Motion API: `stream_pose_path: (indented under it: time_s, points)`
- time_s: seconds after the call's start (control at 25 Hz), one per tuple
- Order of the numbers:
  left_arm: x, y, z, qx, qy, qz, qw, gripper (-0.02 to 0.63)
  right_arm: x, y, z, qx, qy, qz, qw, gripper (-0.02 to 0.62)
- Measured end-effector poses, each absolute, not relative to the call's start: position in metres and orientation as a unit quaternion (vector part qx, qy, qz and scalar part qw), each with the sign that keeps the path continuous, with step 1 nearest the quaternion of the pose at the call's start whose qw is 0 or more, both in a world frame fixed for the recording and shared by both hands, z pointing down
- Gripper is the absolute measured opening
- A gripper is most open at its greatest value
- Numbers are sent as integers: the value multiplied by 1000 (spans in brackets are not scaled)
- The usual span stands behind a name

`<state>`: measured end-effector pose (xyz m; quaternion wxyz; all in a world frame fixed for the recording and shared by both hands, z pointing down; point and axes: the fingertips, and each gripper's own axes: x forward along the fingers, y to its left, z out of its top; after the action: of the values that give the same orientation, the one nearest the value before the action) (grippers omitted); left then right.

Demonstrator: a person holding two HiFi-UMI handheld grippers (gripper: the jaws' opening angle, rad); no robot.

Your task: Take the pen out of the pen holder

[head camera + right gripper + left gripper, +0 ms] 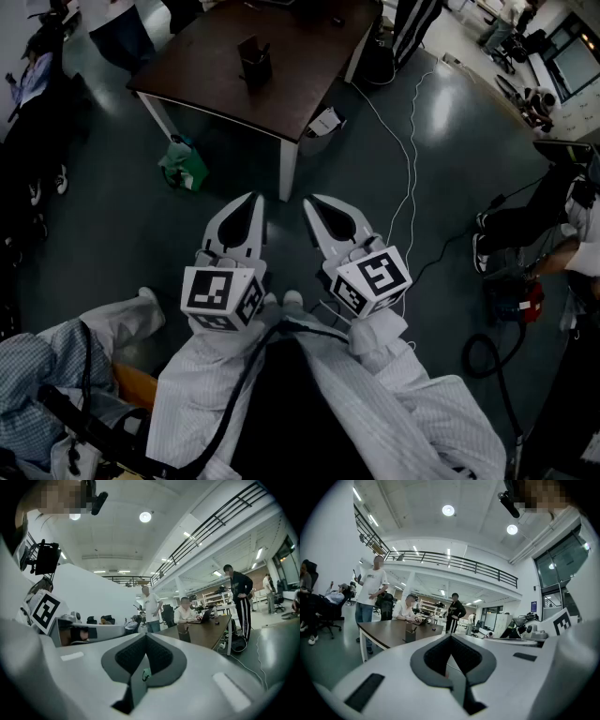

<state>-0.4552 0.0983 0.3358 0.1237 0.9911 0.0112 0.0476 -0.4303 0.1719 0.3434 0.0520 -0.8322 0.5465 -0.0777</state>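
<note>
A: Honestly, hard to find the pen [415, 629] at all. Only a thin dark sliver leaning at the rim of the pen holder [254, 61], and only legible from the left gripper view.

B: Agreed, too small and dark from the head view. Holder upright on the brown table [300, 94], well apart from both tools.

A: Cut off at the top edge on the table's far side, too. Beyond the holder, a seated person [404, 610], small and dim.

B: And the hands?

A: Buried under white sleeves [216, 394], with just the marker cubes [220, 295] showing above them.

B: Now the left gripper [251, 204]: pressed together along one seam, nothing pinched.

A: Same with the right gripper [317, 204] — fully closed, empty, touching nothing. Held level, side by side, close to the body, tips aimed toward the table over dark floor.

B: Off to the left, a green bag [183, 167] by the table leg — contents impossible to tell.
</note>
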Motion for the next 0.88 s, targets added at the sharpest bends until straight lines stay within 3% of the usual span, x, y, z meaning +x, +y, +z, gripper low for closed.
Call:
stream_pose_path:
  time_s: [0.88]
  points:
    - [-382, 142, 351, 990, 46, 66, 118, 4, -371, 215, 362, -846, 517, -101, 80, 2]
